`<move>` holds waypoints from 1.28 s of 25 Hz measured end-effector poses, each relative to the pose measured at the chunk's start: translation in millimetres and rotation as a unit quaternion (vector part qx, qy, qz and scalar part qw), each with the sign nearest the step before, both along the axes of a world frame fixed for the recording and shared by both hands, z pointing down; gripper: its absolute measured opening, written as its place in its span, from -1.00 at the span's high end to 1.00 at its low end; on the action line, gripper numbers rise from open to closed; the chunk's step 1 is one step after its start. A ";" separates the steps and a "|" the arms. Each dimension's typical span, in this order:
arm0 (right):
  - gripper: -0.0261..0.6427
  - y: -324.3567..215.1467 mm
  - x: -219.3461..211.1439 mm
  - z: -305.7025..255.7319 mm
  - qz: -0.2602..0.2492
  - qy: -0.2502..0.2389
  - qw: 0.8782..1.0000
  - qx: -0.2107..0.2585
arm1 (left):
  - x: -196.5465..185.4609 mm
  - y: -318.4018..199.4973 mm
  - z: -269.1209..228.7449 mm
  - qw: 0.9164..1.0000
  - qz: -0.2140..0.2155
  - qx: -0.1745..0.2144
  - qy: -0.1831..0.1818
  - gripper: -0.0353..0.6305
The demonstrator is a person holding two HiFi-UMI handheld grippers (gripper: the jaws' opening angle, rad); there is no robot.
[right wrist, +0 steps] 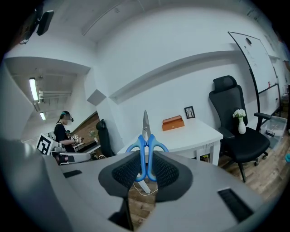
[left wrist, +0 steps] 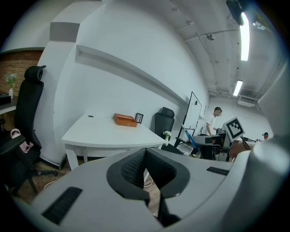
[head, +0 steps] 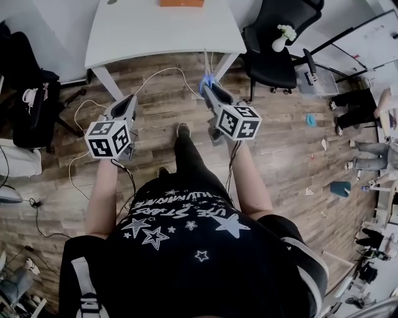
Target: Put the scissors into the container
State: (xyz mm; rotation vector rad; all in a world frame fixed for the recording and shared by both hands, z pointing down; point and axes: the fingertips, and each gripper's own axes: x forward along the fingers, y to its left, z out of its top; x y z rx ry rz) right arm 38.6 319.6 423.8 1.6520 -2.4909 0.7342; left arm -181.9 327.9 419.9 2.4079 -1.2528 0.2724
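Observation:
Blue-handled scissors point(right wrist: 145, 145) stand upright between the pads of my right gripper point(right wrist: 146, 171), which is shut on their handles; the blades point up and forward. From the head view the scissors point(head: 207, 73) stick out ahead of the right gripper point(head: 211, 88), short of the white table point(head: 143, 31). An orange box-like container point(right wrist: 173, 123) lies on that table, and it shows as an orange container point(left wrist: 125, 120) in the left gripper view and an orange container point(head: 181, 3) at the head view's top edge. My left gripper point(left wrist: 145, 171) is shut with nothing in it; the left gripper point(head: 127, 107) hangs over the wooden floor.
A black office chair point(head: 277, 43) with a small white vase of flowers point(right wrist: 241, 121) on it stands right of the table. Another black chair point(left wrist: 25, 127) is at the left. White cables point(head: 155, 77) trail on the floor. People stand in the background point(left wrist: 214, 120).

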 end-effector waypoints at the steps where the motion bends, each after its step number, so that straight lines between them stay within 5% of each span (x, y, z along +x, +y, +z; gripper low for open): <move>1: 0.61 -6.2 1.1 1.0 -0.001 -0.002 1.000 -0.001 | 0.5 -5.4 -0.1 1.000 -0.002 0.000 -0.001 0.84; 32: 0.61 -346.5 83.5 24.1 -0.057 -0.044 0.997 -0.014 | 84.3 -309.9 6.0 0.998 -0.060 -0.013 -0.035 0.84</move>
